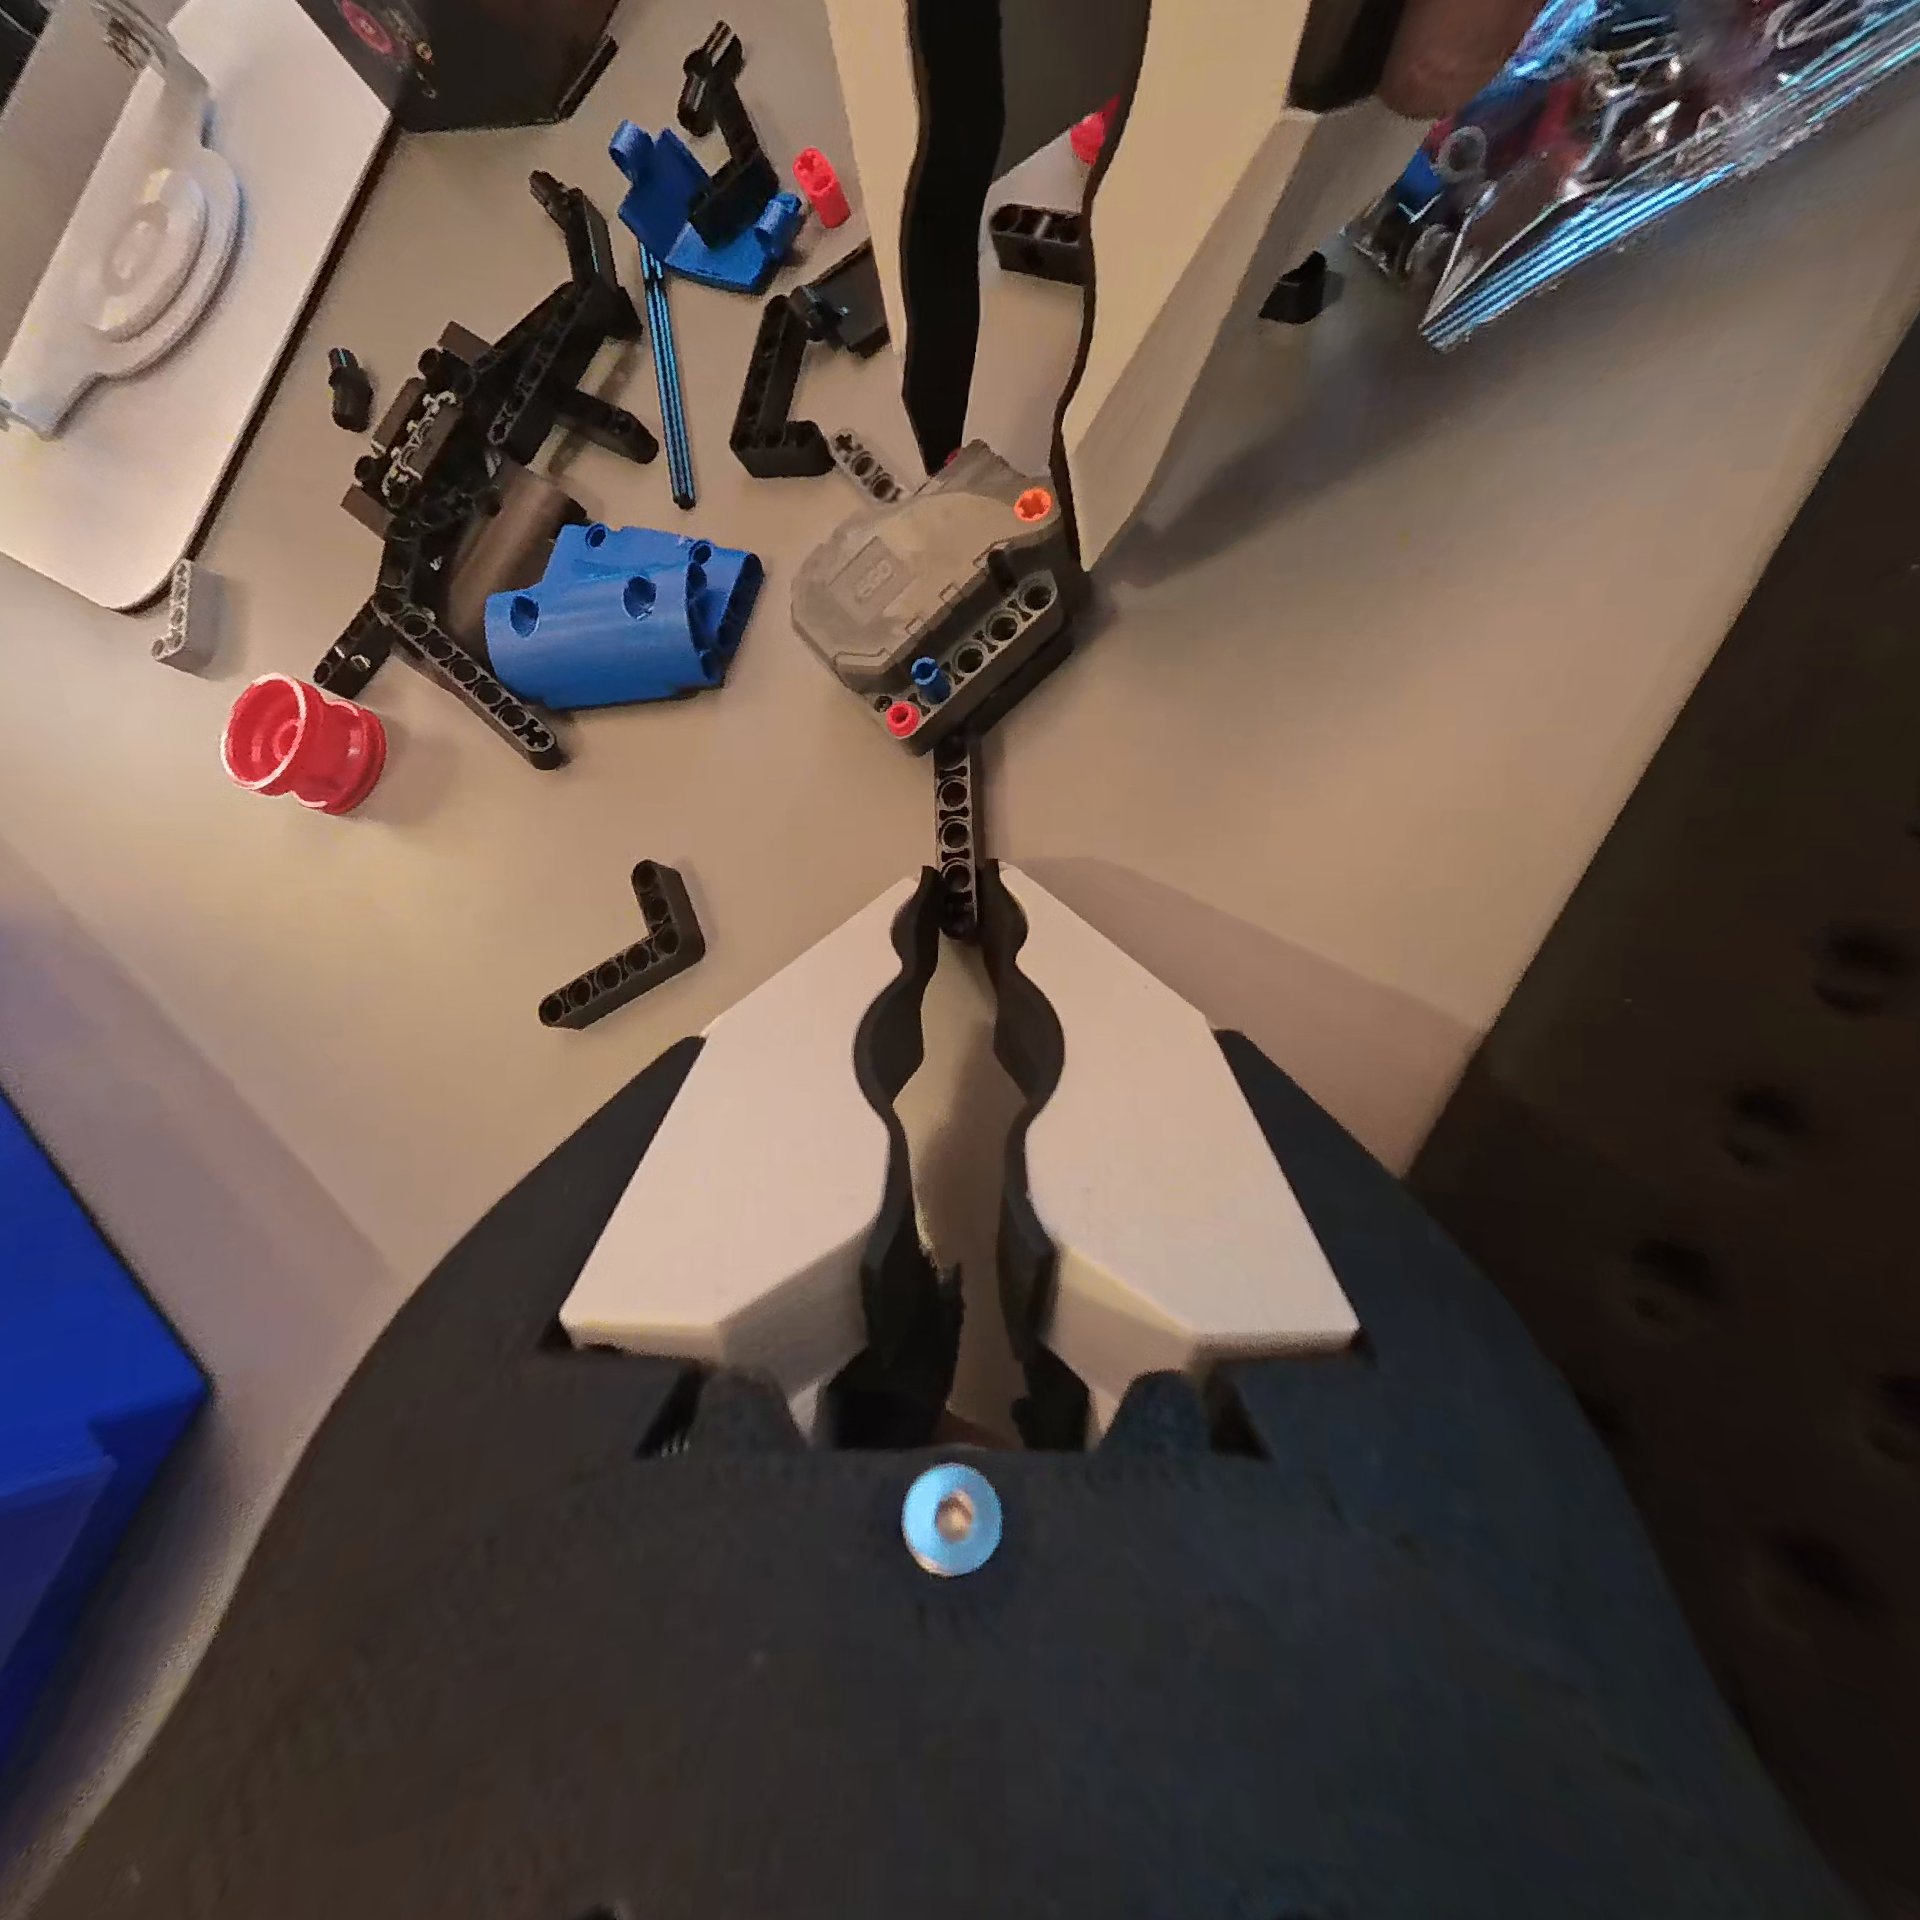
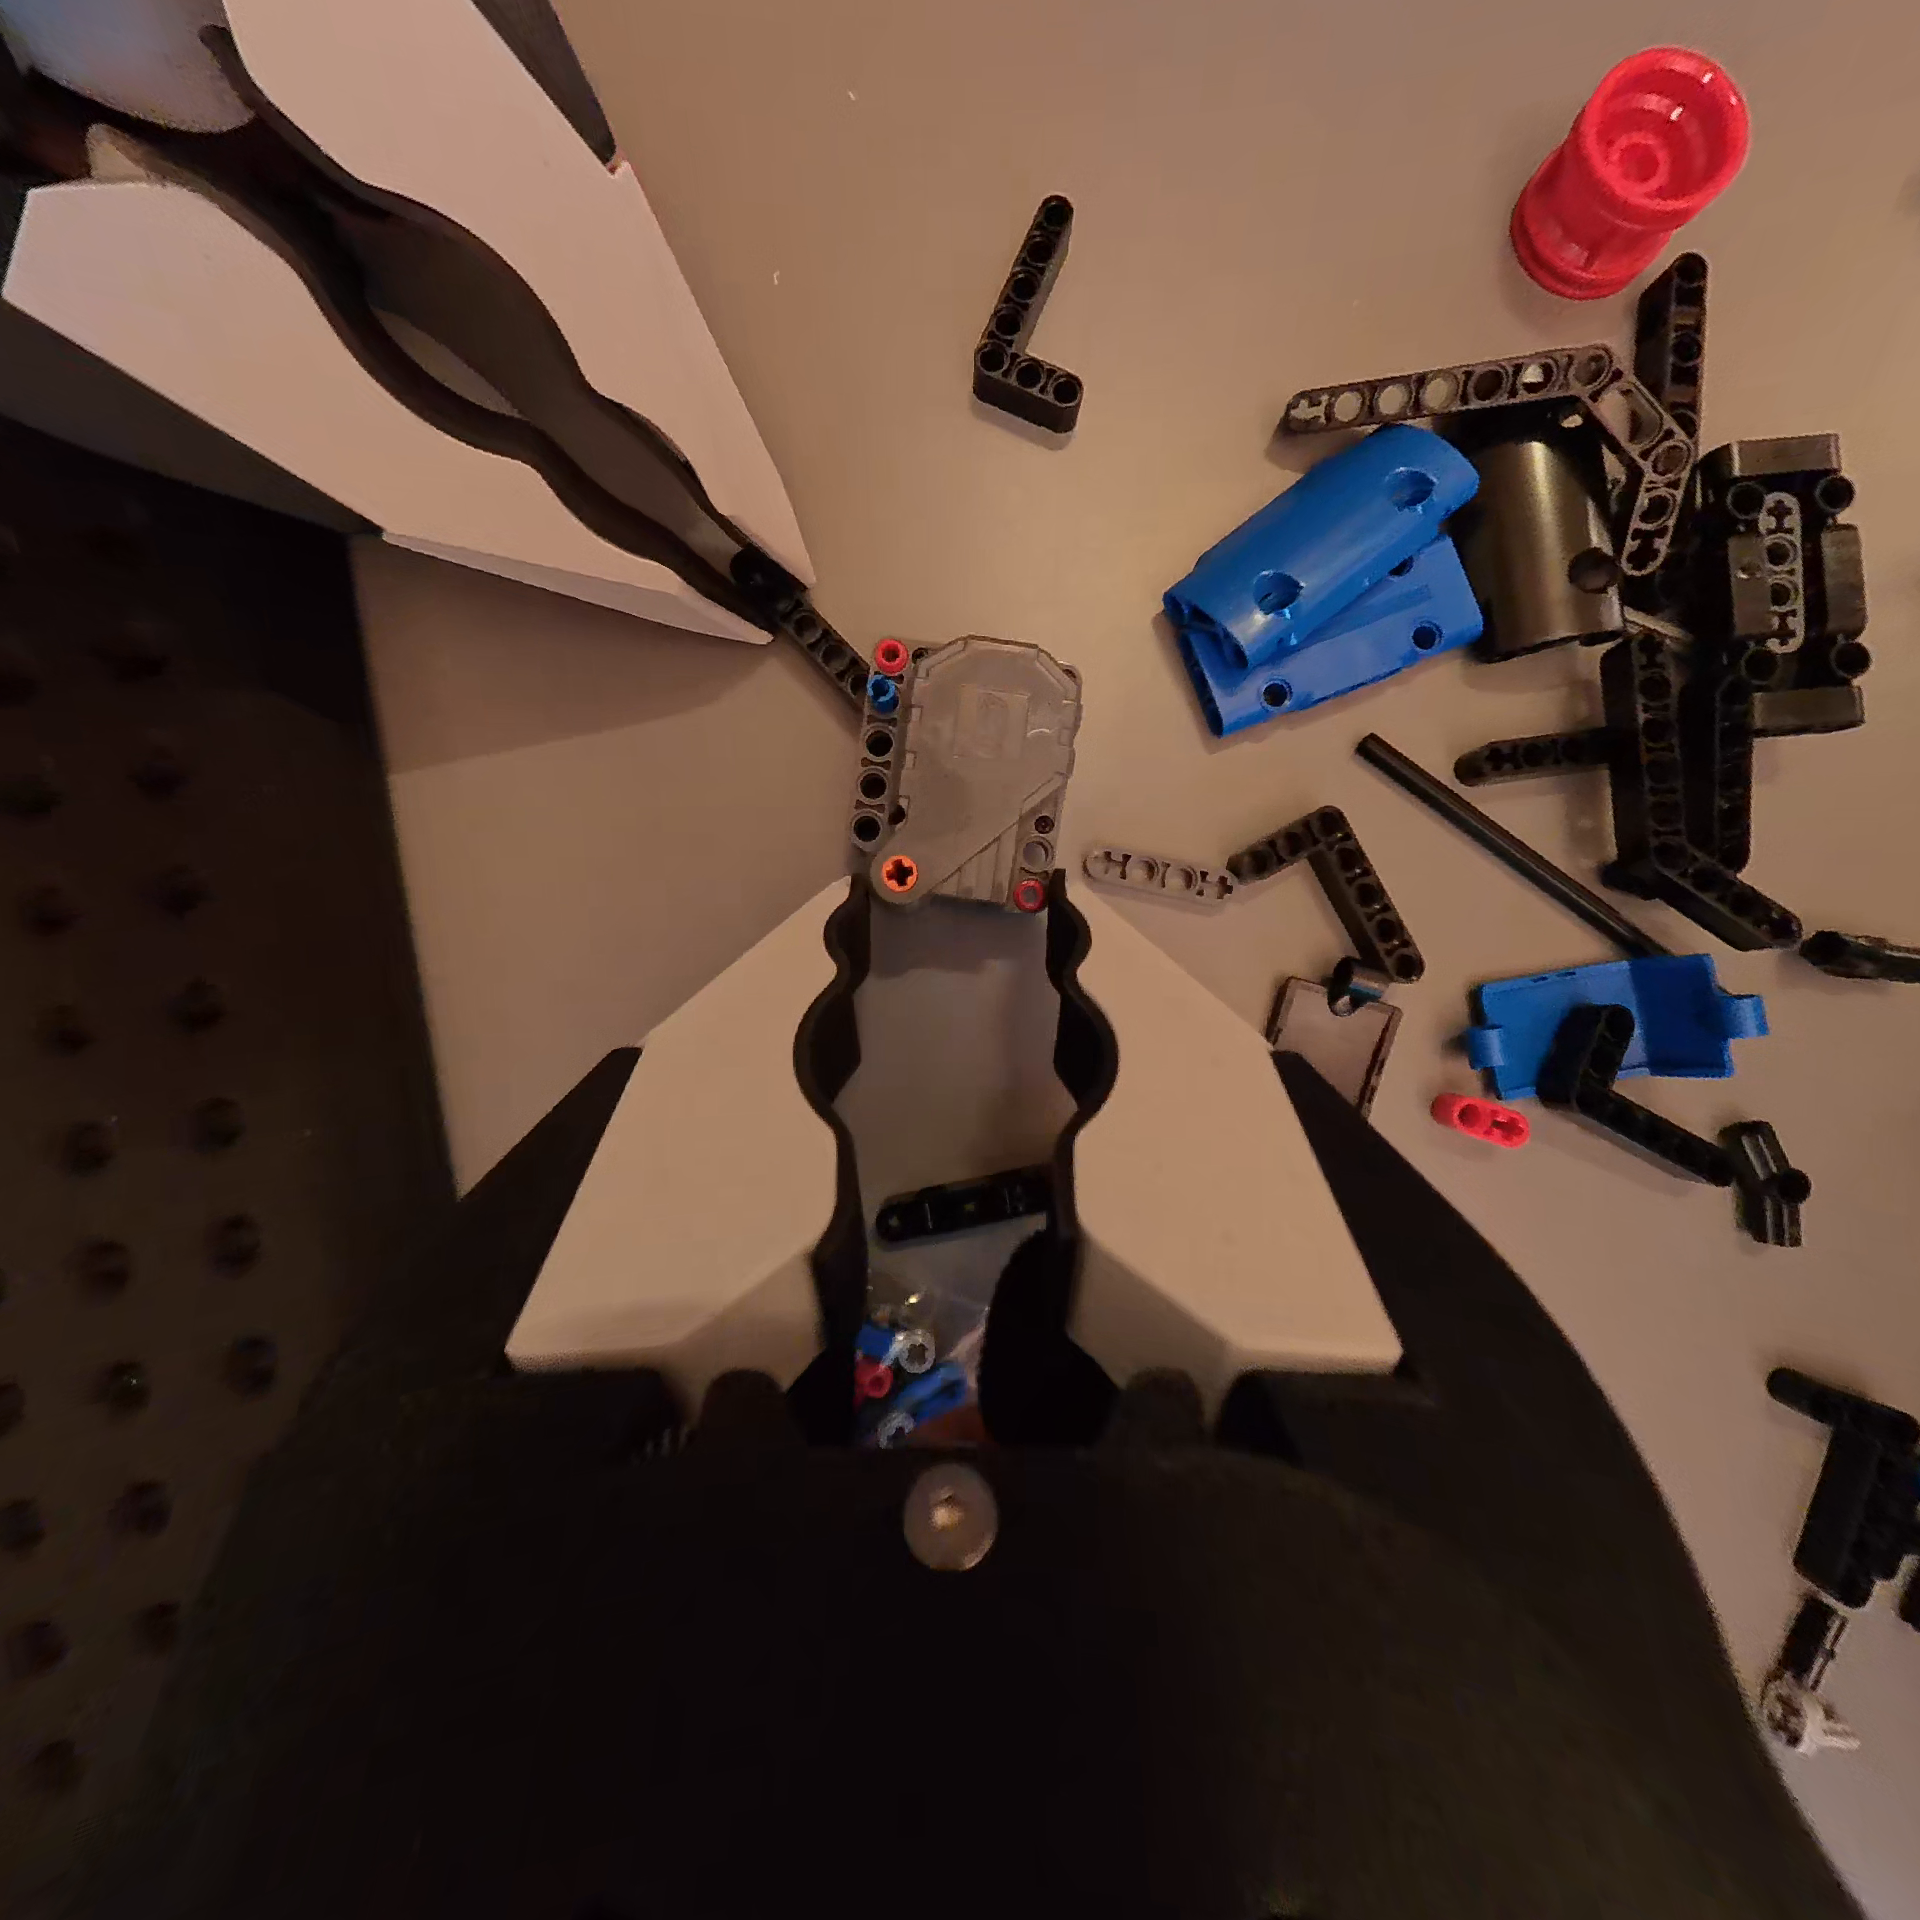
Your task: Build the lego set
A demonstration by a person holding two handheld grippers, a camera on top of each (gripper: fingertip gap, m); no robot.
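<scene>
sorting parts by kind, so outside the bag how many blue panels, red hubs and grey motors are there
blue panels: 2
red hub: 1
grey motor: 1
total: 4

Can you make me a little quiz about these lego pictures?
1. True or false: the left gripper pinches a black beam.
2. What colour is the wheel hub? A blue, B red, C grey.
3. Fill in: the grey motor block sits between the fingers of the ___ gripper.

Key: 1 true; 2 B; 3 right, the right gripper.
</scene>
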